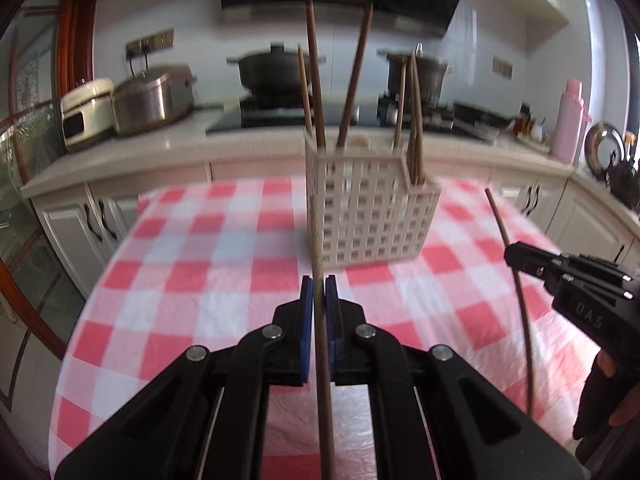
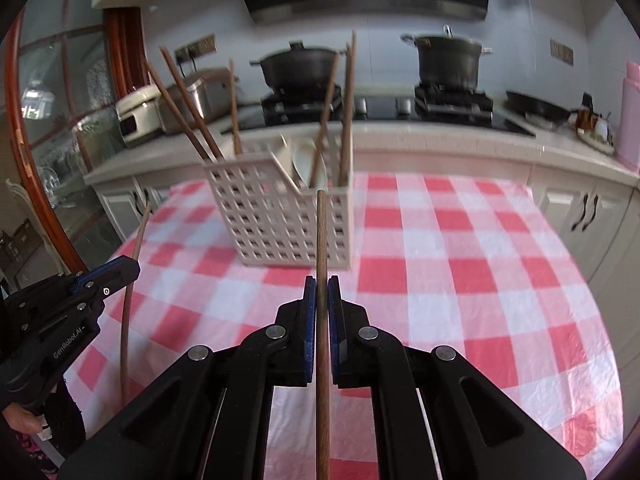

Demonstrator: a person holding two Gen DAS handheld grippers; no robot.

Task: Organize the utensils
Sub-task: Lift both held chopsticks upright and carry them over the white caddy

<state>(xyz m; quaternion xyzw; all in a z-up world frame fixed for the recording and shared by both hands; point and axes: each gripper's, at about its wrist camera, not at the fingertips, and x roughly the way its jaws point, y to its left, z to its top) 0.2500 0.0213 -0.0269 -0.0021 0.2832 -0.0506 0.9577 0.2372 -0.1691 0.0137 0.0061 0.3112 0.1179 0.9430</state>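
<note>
A beige lattice utensil basket (image 1: 372, 216) (image 2: 280, 224) stands on the checked table, holding several brown chopsticks and a white spoon (image 2: 304, 160). My left gripper (image 1: 319, 280) is shut on a brown chopstick (image 1: 325, 420) that runs upright between its blue pads, in front of the basket's left edge. My right gripper (image 2: 321, 280) is shut on another brown chopstick (image 2: 322, 380), whose top end sits just before the basket. Each gripper shows in the other view: the right gripper (image 1: 516, 256) with its chopstick (image 1: 520, 300), the left gripper (image 2: 128, 268) with its chopstick (image 2: 126, 340). Both are short of the basket and above the cloth.
A red-and-white checked cloth (image 1: 192, 280) covers the table. Behind it runs a kitchen counter with a stove, two dark pots (image 2: 296, 64), a rice cooker (image 1: 152, 96) and a pink flask (image 1: 570, 120). A person's hand (image 1: 600, 400) holds the right gripper.
</note>
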